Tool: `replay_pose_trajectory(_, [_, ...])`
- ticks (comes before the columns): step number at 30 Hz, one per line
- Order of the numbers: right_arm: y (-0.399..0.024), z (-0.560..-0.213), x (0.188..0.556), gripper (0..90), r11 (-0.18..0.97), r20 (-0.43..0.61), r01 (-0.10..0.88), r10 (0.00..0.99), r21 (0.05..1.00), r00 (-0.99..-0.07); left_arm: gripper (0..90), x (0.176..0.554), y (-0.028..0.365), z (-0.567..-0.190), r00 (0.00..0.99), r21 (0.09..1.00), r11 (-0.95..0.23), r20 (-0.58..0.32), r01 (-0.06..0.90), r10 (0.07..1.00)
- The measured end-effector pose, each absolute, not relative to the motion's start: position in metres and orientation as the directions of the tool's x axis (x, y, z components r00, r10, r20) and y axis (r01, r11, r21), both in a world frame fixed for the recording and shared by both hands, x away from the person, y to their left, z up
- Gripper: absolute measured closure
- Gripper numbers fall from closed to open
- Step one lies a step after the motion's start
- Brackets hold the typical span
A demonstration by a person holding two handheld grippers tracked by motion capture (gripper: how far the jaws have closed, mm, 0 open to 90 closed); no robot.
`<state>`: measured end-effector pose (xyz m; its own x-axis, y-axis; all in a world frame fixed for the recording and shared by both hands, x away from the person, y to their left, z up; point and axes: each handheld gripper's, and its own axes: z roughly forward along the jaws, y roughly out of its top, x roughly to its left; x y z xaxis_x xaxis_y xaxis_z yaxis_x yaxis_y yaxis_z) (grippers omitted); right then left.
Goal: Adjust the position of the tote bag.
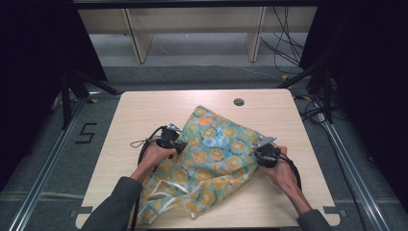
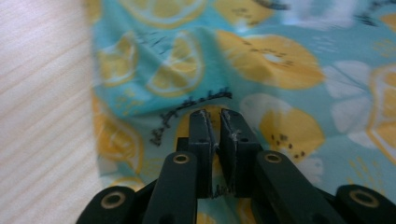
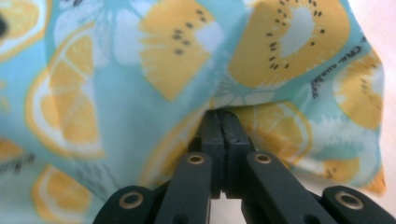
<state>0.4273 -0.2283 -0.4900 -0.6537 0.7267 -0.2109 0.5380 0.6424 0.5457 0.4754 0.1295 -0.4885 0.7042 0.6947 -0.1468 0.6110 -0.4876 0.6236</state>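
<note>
A turquoise cloth bag printed with orange and lemon slices lies crumpled across the middle of the wooden table, with white handles near the front edge. My left gripper sits at the cloth's left edge. In the left gripper view its jaws stand almost together, pinching a thin layer of the fabric. My right gripper is at the cloth's right edge. In the right gripper view its jaws are pressed together on a fold of the fabric, which bunches up from the tips.
A round cable hole is set in the table's far side. Bare wood lies left of the cloth and along the far edge. Wooden shelf legs and loose cables are on the floor beyond.
</note>
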Motion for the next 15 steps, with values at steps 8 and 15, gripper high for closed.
replay_pose_trajectory(8, [-0.206, -0.490, 0.497, 90.0, 0.650, -0.249, 0.541, 0.732, 0.534, -0.634, 81.8, 0.467, 0.122, -0.489, 0.748, 0.613, -0.530, -0.158, 0.586, 0.644])
replay_pose_trajectory(15, [-0.219, -0.469, 0.500, 90.0, 0.595, -0.211, 0.526, 0.759, 0.607, -0.615, 80.4, 0.456, 0.126, -0.479, 0.752, 0.676, -0.484, -0.160, 0.556, 0.640])
